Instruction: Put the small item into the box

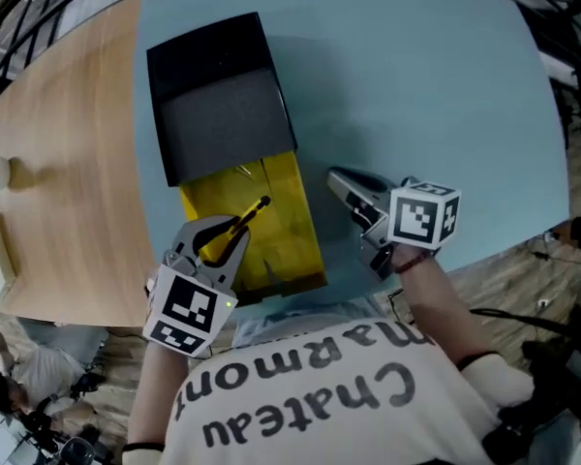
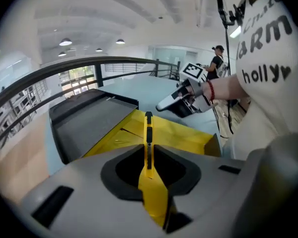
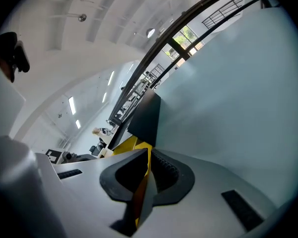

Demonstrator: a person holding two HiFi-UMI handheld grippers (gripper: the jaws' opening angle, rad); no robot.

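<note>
A box with a yellow inside (image 1: 289, 223) and an open black lid (image 1: 223, 114) lies on the light blue table (image 1: 416, 95). My left gripper (image 1: 225, 240) is at the box's near left corner, shut on a slim yellow and black item (image 1: 247, 217) that points out over the yellow inside. In the left gripper view the item (image 2: 148, 133) sticks forward from the left gripper (image 2: 149, 168) above the box (image 2: 188, 133). My right gripper (image 1: 339, 179) hovers just right of the box, jaws together and empty; its own view shows the right gripper (image 3: 143, 178) shut, with the lid (image 3: 146, 114) ahead.
A pale wooden surface (image 1: 68, 153) adjoins the blue table on the left. The table's near edge runs just below both grippers, close to the person's white shirt (image 1: 320, 395). A dark railing (image 2: 89, 66) and another person (image 2: 217, 61) stand far behind.
</note>
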